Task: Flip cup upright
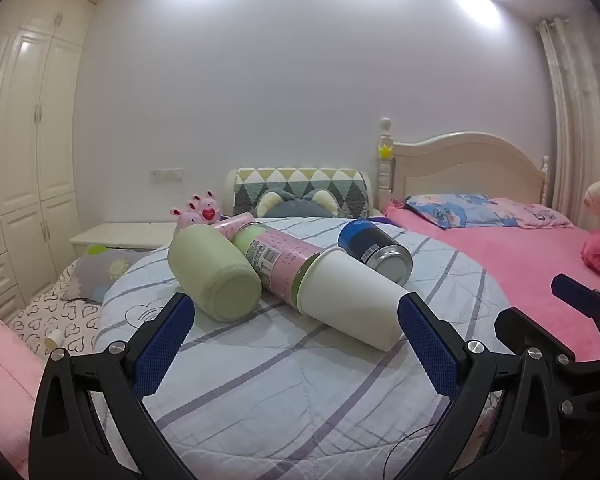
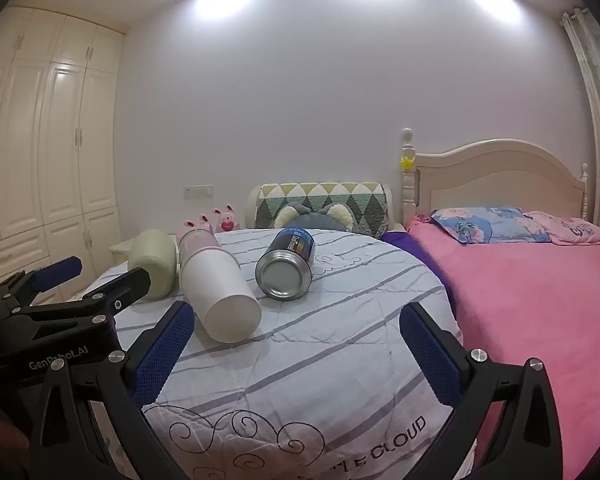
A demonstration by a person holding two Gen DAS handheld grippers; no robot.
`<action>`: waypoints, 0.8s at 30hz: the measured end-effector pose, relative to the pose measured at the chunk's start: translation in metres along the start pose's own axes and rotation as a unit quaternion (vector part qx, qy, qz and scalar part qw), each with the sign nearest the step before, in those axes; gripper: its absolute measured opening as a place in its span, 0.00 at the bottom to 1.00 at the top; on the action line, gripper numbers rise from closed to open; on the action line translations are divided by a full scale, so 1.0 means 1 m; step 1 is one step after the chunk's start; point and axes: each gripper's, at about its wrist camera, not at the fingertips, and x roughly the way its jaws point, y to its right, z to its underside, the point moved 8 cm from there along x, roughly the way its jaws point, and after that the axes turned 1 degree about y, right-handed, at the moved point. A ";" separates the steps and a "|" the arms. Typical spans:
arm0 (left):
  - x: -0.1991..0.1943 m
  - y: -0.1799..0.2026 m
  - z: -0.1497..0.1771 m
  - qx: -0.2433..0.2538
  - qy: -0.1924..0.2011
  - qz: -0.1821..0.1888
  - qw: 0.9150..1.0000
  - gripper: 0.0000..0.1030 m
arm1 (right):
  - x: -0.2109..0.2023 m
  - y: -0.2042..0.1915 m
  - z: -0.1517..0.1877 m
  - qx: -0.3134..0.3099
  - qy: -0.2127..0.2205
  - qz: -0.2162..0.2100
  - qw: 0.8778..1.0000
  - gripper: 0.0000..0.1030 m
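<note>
A white paper cup (image 1: 352,300) lies on its side on the striped quilt (image 1: 300,380), its base toward me and its mouth over the end of a pink-labelled bottle (image 1: 275,260). It also shows in the right wrist view (image 2: 219,296). My left gripper (image 1: 295,320) is open and empty, just short of the cup. My right gripper (image 2: 295,328) is open and empty, the cup just ahead of its left finger. The left gripper shows at the left of the right wrist view (image 2: 95,280); the right gripper shows at the right of the left wrist view (image 1: 540,300).
A pale green cup (image 1: 215,276) lies left of the bottle, also in the right wrist view (image 2: 153,264). A blue metal can (image 1: 376,252) lies on its side to the right (image 2: 287,268). A pink bed (image 2: 540,300) adjoins on the right. Plush toys (image 1: 199,210) and a nightstand (image 1: 119,234) stand behind.
</note>
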 end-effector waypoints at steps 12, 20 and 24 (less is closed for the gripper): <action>-0.001 0.002 0.000 0.001 0.005 0.000 1.000 1.00 | 0.004 0.000 0.005 0.004 -0.005 0.001 1.000 1.00; 0.000 0.002 0.001 0.000 0.003 -0.001 1.000 1.00 | 0.000 0.001 0.003 0.002 -0.008 0.001 1.000 1.00; -0.001 0.002 0.001 -0.001 0.003 0.000 1.000 1.00 | -0.001 0.001 0.004 0.003 -0.010 0.001 1.000 1.00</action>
